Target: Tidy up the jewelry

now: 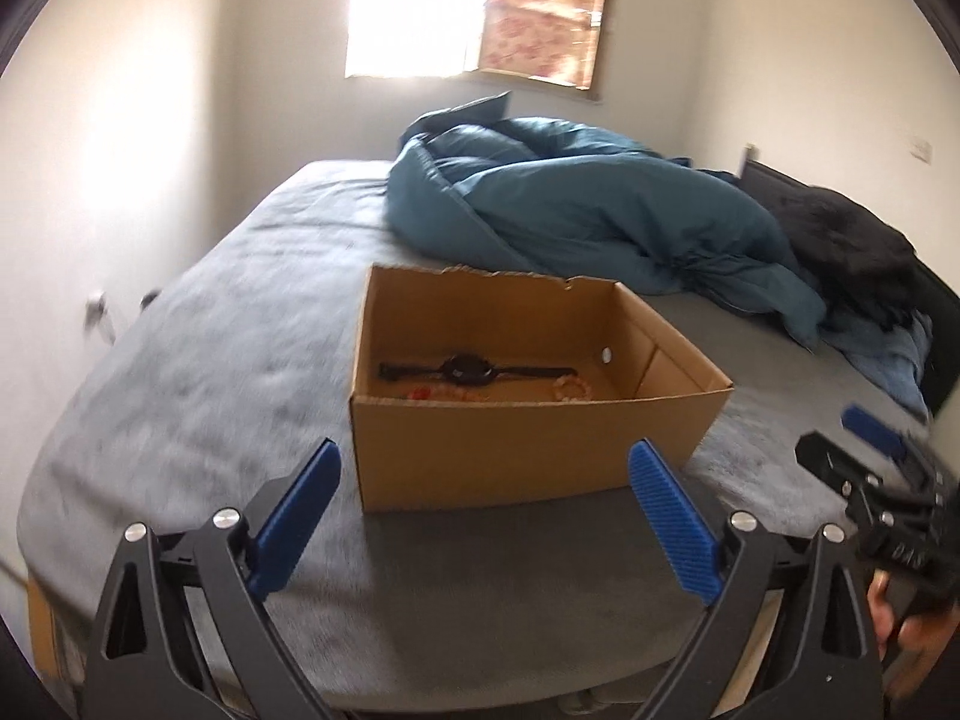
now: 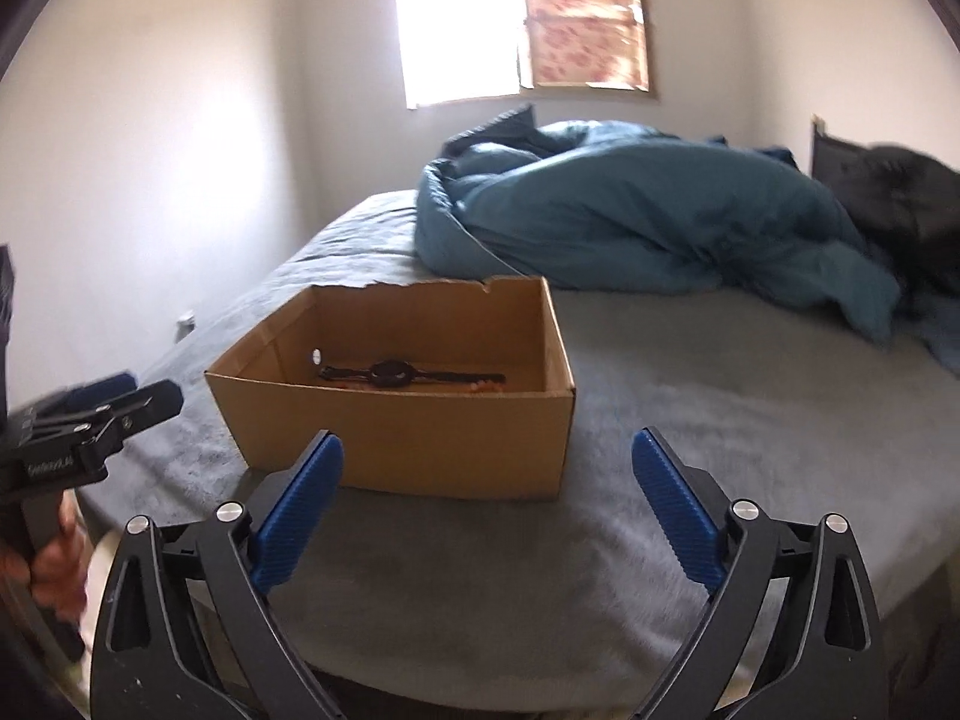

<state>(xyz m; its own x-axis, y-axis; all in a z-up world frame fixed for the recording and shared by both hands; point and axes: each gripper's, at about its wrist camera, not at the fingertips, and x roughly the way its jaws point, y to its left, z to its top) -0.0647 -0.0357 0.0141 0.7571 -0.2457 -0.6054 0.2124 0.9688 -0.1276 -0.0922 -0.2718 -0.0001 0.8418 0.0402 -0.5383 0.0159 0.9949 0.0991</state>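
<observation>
The left gripper [image 1: 483,474] sits nearest the lens, its two black arms spread wide and its ribbed blue pads [image 1: 672,525] standing far apart with nothing between them, angled down toward the bed [image 1: 198,360]. The right gripper [image 2: 486,468] is posed the same way, jaws fully apart and empty, pointing down at the same spot from a little to the right; in the left wrist view it shows at the right edge with part of a hand [image 1: 906,630] wrapped around its black handle, and in the right wrist view the other hand [image 2: 57,564] shows at the left edge holding the left tool. Just beyond both sets of pads stands an open cardboard box [image 1: 528,438], brown, rectangular, with a ragged torn edge along its far wall and a small round hole in one side wall. Inside it, on the floor, lies a black wristwatch [image 1: 474,370] stretched out flat with its straps extended, and beside it a pale beaded bracelet [image 1: 570,389] and something small and reddish [image 1: 420,393] partly hidden by the near wall. The box rests on a grey, soft, nappy bedcover. Farther back a teal duvet [image 1: 576,204] is heaped in loose folds, with dark clothing [image 1: 840,240] beside it near the headboard, and a bright window [image 1: 474,6] with a patterned curtain is set in the white wall.
</observation>
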